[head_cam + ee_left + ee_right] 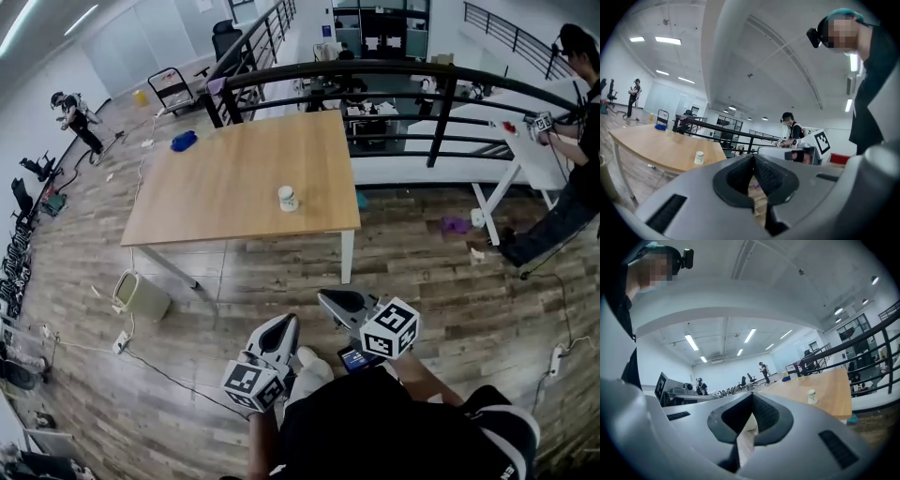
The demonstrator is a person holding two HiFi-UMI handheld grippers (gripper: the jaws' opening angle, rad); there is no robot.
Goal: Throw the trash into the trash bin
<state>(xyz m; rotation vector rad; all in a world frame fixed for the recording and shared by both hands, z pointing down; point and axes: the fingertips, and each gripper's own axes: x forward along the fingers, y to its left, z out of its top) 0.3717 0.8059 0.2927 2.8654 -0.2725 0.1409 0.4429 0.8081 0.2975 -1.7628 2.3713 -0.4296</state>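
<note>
**Task item.** The trash is a white paper cup (288,198). It stands upright on the wooden bench (216,187), toward the near right part of the top and inside the edge. Nothing touches it.

**Receptacle.** A pale trash bin (141,295) stands on the floor beside the bench's near left leg, mouth upward. It is well apart from the cup and lower, so the cup must be carried off the top and across to that corner.

**Grippers.** The left gripper (284,323) and right gripper (333,300) are held side by side, close to the person's body, and both point toward the bench. They are short of its near edge. In the left gripper view the ribbed pads meet at the tip with only floor showing behind them, so the jaws are closed and empty. The right gripper view shows the same: pads together at the tip, nothing gripped. Carrying them closed suits an approach, not a pick-up.

**Stage, as judged.** This is the approach; the cup has not been grasped. One gripper will need to open before it reaches the cup.

**Risks, as judged.** A light paper cup may tip or crush under a hard squeeze. A cable (169,372) lies across the floor between the person and the bin.

**Other.** A blue object (184,141) lies at the bench's far left corner, out of the way.
</note>
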